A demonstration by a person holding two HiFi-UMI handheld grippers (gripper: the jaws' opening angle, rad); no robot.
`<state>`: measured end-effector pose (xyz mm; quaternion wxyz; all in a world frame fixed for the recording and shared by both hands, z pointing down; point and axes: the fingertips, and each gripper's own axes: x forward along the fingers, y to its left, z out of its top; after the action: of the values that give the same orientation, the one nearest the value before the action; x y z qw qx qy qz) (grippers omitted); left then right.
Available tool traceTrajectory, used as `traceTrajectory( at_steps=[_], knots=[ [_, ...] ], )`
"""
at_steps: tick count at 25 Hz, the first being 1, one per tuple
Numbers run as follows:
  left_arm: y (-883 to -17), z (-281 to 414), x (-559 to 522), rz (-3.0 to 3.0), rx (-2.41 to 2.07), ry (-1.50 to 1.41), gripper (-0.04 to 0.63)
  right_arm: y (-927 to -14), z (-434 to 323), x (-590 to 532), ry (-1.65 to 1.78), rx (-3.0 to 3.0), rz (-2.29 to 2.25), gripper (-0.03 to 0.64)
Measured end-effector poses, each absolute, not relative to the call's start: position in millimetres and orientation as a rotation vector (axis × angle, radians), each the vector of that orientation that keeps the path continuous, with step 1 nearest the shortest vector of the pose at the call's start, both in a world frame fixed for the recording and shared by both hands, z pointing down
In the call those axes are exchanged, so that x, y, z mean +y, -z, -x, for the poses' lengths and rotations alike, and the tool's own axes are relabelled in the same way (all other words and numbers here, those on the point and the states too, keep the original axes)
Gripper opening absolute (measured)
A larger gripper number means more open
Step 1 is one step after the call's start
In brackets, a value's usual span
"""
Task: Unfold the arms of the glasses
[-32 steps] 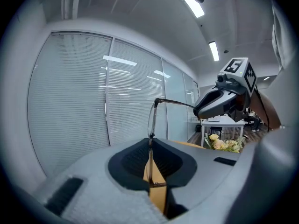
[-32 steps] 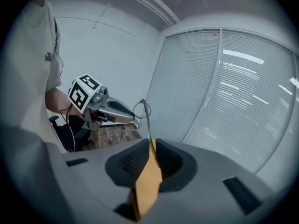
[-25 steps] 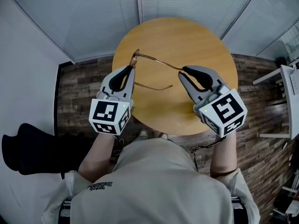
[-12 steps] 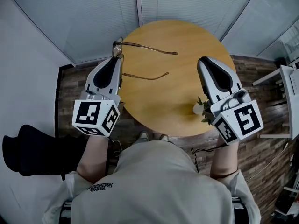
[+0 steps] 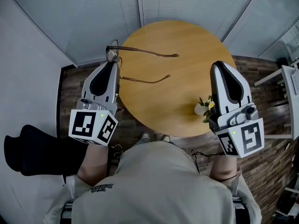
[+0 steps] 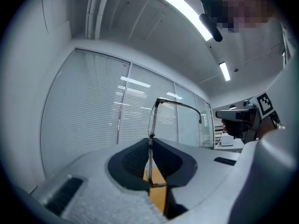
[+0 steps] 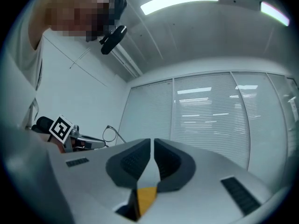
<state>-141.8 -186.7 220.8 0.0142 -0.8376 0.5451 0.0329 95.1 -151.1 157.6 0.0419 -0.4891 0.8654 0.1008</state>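
Thin brown metal glasses [image 5: 140,50] hang over the round wooden table [image 5: 187,36]. Both their arms stretch out to the right, one above the other. My left gripper [image 5: 114,64] is shut on the front frame at its left end. In the left gripper view the rim [image 6: 152,120] rises out from between the pads of my left gripper [image 6: 150,143]. My right gripper [image 5: 220,65] is off to the right, well apart from the glasses, shut with nothing in it. The right gripper view shows only a thin slit between the pads of my right gripper [image 7: 152,146], and the glasses [image 7: 110,133] far to the left.
A small white pot with a flowering plant [image 5: 203,107] stands near the table's front right edge, just left of my right gripper. A black chair [image 5: 28,148] sits on the wood floor at the left. White furniture [image 5: 290,97] is at the far right.
The right gripper left the tip of the upper arm and drew back to the right. The left gripper carried the glasses up and to the left. The plant pot came into sight.
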Motion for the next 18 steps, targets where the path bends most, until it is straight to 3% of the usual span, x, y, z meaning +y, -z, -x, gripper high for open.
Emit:
traceTrajectory(
  at_steps=[18],
  knots=[
    [-269.6, 140.5, -181.6, 2.699, 1.706, 0.013, 0.039, -222.8, -87.0, -153.9, -0.193, 2.765, 1.558, 0.040]
  ],
)
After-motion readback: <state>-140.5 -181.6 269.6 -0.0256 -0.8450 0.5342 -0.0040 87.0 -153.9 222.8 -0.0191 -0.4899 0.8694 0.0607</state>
